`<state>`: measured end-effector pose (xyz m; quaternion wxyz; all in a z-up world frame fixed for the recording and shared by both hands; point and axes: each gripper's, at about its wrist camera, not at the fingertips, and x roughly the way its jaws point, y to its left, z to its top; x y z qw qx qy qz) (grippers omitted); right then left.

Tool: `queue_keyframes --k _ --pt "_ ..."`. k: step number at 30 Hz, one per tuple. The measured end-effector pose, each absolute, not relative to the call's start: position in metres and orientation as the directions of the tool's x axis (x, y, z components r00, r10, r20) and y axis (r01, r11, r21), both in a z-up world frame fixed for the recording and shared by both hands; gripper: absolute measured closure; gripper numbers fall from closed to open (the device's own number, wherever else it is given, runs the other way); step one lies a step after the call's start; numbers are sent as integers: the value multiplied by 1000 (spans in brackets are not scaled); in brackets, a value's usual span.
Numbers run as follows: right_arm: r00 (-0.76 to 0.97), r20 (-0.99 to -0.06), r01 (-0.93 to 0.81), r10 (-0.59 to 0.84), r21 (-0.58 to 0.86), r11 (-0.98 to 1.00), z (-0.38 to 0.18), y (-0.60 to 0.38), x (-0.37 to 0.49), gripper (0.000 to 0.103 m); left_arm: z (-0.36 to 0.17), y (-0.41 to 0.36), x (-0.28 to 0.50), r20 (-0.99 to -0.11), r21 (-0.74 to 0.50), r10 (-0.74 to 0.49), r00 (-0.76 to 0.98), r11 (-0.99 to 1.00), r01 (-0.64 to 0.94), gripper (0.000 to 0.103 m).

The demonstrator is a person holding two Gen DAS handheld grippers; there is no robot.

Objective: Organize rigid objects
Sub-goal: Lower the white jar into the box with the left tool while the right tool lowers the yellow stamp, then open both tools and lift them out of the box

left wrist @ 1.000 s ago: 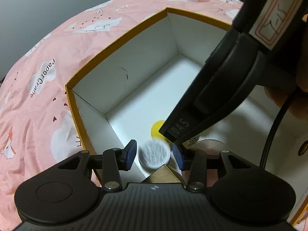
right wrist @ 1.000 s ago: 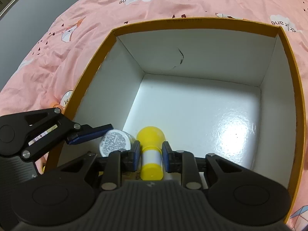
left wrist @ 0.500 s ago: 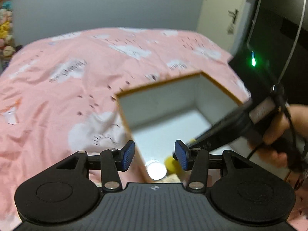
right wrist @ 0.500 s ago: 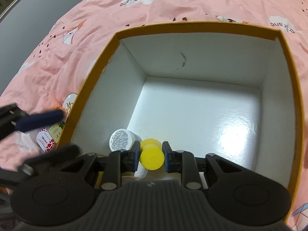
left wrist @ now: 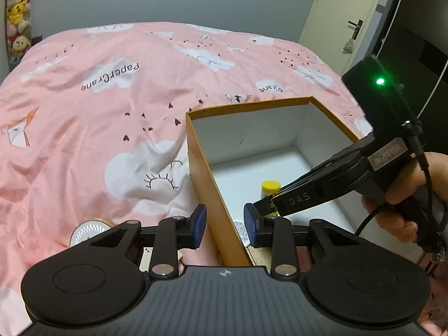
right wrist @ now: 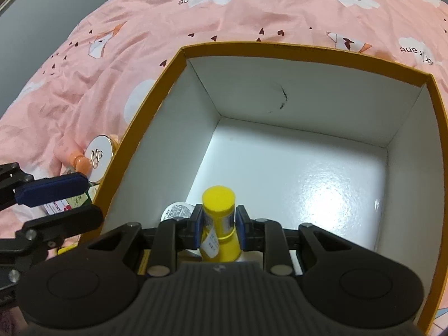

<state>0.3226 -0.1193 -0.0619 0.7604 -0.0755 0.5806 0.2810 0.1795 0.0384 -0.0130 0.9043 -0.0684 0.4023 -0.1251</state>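
An orange box with a white inside [right wrist: 308, 50] [left wrist: 207, 165] sits on the pink bed. My right gripper [right wrist: 218, 225] is shut on a yellow bottle [right wrist: 219, 218] and holds it upright near the box's near left corner; the bottle also shows in the left wrist view [left wrist: 270, 189]. A white round jar [right wrist: 176, 210] [left wrist: 241, 231] lies on the box floor beside it. My left gripper [left wrist: 225, 224] is open and empty, straddling the box's left wall above its rim; it also shows in the right wrist view [right wrist: 56, 201].
Left of the box on the pink bedspread [left wrist: 84, 128] lie a white round compact [right wrist: 98, 158] [left wrist: 86, 231], an orange-capped bottle [right wrist: 71, 155] and a small printed pack [right wrist: 60, 205]. A door [left wrist: 344, 14] stands at the far right.
My left gripper let go of the white jar, rose out of the box and moved left over its wall. My right gripper tipped the yellow bottle upright.
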Motion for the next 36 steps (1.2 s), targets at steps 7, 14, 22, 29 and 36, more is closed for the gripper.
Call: queue_keyframes --k 7,14,22,29,36 --pt "224 -911 -512 346 192 837 -53 -126 321 81 -17 40 179 -714 -247 -286 639 957 152 68" --pt "225 -929 -595 295 108 796 -57 -114 298 80 -18 40 178 -720 -251 -286 632 957 146 69" --pt "231 -926 -634 298 89 768 -51 -112 285 71 -18 37 176 -724 -244 -280 631 959 145 69" --pt "271 -910 -654 313 64 754 -36 -113 273 62 -13 40 168 -710 -248 -264 653 961 119 69" --pt "339 -860 -702 383 39 711 -3 -109 251 51 6 44 149 -674 -221 -208 709 972 75 70"
